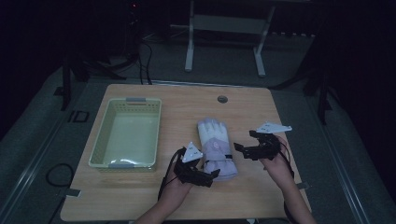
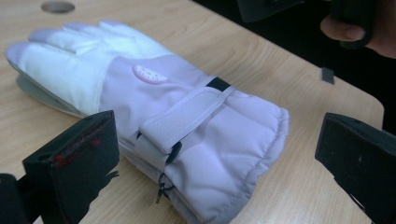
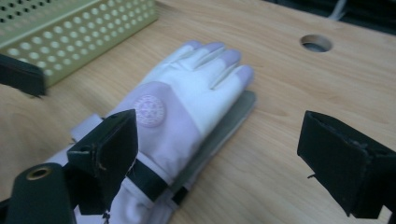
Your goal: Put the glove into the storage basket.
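We hold both grippers with jaws apart: left gripper (image 1: 211, 176) at the glove's (image 1: 215, 147) cuff, right gripper (image 1: 243, 148) at its three o'clock. The high view shows the green basket (image 1: 101, 144) empty; the left gripper view shows the cuff strap (image 2: 184, 114).

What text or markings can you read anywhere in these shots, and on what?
"ID": pale letters on the dark floor left of the table, high view.
Round patch on the back of the glove: a circular emblem with a ring of marks around it, too blurred to read.
Basket, strap and both grippers: no lettering that I can make out.
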Available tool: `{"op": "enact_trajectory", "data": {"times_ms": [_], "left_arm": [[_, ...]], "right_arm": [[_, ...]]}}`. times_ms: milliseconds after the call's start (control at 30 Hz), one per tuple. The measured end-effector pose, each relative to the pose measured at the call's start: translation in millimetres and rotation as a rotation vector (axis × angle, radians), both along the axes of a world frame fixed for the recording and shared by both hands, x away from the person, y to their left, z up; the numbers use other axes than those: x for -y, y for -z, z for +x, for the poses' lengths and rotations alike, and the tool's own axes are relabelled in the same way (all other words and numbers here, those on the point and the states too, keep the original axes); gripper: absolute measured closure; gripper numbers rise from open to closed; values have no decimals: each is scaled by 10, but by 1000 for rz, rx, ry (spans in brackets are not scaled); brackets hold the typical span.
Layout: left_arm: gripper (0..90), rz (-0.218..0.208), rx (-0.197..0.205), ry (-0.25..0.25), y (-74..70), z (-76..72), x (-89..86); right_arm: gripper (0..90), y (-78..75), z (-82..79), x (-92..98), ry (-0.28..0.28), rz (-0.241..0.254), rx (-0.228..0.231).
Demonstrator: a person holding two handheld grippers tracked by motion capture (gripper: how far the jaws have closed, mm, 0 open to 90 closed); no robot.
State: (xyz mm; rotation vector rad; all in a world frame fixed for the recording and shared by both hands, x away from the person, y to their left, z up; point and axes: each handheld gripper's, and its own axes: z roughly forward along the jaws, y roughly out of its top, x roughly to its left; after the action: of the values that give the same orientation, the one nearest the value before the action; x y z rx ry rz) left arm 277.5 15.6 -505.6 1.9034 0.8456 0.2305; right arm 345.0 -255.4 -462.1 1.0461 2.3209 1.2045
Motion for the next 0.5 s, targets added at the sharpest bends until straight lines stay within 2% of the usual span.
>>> {"op": "enact_trajectory", "data": {"times_ms": [33,67,100,133,167,267,367,500], "left_arm": [[0,25,-15,-7,-4,21,39],[0,25,-15,-7,-4,21,39],[0,50,-17,-19,-8,32,75],[0,50,-17,-19,-8,32,75],[0,82,-11,-50,-26,28,115],[0,93,-12,-54,-45,24,140],[0,102,-39,-54,-70,35,197],[0,114,-30,-69,-85,19,216]], "right_arm": [[118,12,19,-11,-1,14,-10],[115,19,28,-14,-10,28,-20],[115,25,36,-21,-5,39,-22],[115,30,42,-34,-3,40,-22],[115,34,48,-47,-2,37,-21],[129,41,63,-73,1,42,-19],[174,64,116,-122,26,45,-17],[214,88,159,-144,50,62,-24]]}}
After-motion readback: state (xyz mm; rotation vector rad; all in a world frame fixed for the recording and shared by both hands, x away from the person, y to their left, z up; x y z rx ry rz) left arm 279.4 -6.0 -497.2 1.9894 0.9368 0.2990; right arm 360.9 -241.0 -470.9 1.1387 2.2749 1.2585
